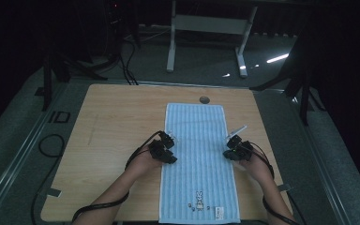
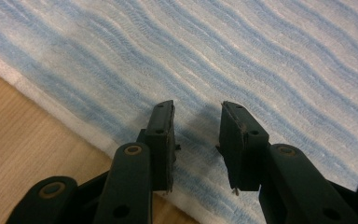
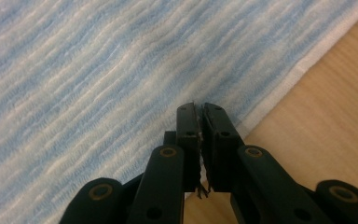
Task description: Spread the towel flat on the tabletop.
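Note:
A light blue striped towel lies flat and lengthwise on the wooden table, with a small rabbit print near its front end. My left gripper is at the towel's left edge. In the left gripper view my left gripper is open just over the towel, with nothing between the jaws. My right gripper is at the towel's right edge. In the right gripper view my right gripper is shut above the towel's white hem, with no cloth in it.
A round cable hole sits in the table just beyond the towel's far end. Bare wood flanks the towel on both sides. Black cables lie on the floor at the left. A white desk frame stands behind the table.

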Available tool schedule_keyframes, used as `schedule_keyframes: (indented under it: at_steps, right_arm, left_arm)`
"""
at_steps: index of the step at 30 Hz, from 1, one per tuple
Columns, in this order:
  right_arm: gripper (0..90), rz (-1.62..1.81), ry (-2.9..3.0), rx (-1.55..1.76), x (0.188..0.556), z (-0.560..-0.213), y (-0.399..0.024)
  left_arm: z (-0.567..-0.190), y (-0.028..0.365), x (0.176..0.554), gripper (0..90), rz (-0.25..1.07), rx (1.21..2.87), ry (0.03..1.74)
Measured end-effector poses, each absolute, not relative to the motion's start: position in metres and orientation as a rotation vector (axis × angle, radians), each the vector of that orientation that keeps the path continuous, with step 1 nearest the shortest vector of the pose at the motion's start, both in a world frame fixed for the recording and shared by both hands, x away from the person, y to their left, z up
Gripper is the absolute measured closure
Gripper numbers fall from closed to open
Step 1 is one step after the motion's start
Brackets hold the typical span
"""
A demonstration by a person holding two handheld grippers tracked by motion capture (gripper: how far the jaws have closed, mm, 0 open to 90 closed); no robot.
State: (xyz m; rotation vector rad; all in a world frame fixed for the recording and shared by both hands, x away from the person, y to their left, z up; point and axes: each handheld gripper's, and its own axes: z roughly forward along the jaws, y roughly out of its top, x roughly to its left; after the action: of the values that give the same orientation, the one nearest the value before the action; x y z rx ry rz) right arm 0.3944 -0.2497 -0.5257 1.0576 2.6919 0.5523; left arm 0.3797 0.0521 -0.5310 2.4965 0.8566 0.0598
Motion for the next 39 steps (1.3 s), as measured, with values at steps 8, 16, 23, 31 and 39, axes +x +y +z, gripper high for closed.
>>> schedule_keyframes:
  at_steps: [8,16,23,31,39]
  right_arm:
    - [88.2,0.630,2.602,1.099,0.391,-0.518,-0.250]
    - [88.1,0.613,2.659,1.028,0.375,-0.521,-0.240]
    - [87.3,0.581,2.674,1.028,0.368,-0.527,-0.243]
    - [84.2,0.548,2.674,1.017,0.359,-0.527,-0.246]
    - [65.7,0.546,2.661,1.032,0.366,-0.514,-0.248]
  left_arm:
    - [-0.524,0.061,0.379,63.3,0.068,2.494,0.860]
    - [-0.530,0.070,0.378,64.1,0.065,2.499,0.887]
    - [-0.531,0.072,0.375,64.1,0.074,2.491,0.887]
    - [-0.530,0.066,0.367,64.0,0.109,2.529,0.860]
    - [-0.515,0.072,0.371,61.8,0.131,2.491,0.873]
